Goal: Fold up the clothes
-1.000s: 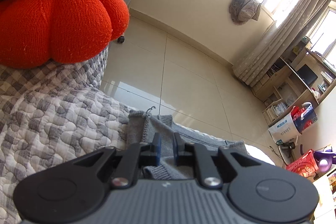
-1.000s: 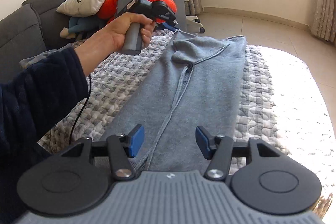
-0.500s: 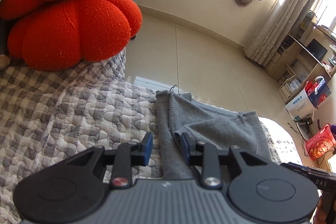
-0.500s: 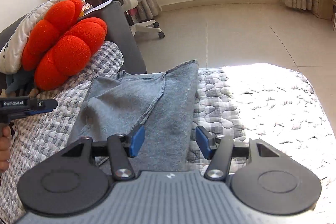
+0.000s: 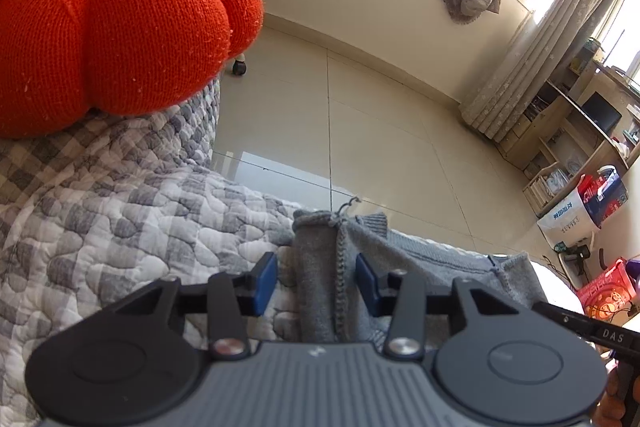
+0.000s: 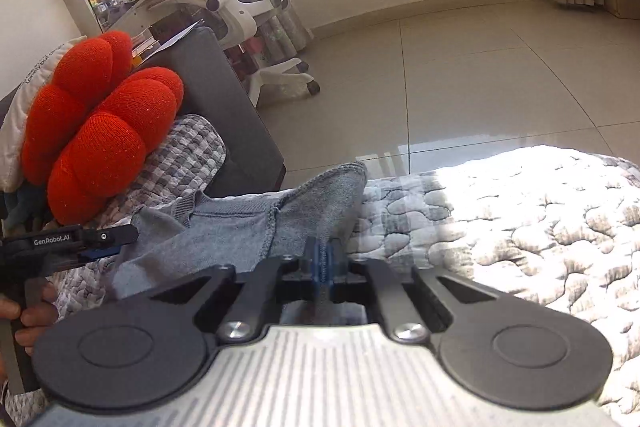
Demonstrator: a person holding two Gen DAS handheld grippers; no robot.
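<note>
Garment: a grey knit sweater [image 6: 240, 227] lay on the quilted sofa cover [image 6: 520, 227], at its floor-side edge, just beside the red cushion [image 6: 100, 147].
Left gripper [image 5: 316, 281]: jaws wide, straddling a bunched ridge of knit.
Right gripper [image 6: 322, 259]: pads closed, seemingly pinching the sweater's edge.
Handling: soft, light, floppy, probably stretchy; best taken at seams or ribbed hems.

The gray knit sweater [image 6: 240, 231] lies on the checked quilt [image 6: 500, 219] at the edge of the bed. It is bunched and folded over on itself, with a ribbed cuff [image 5: 316, 227] poking up
</note>
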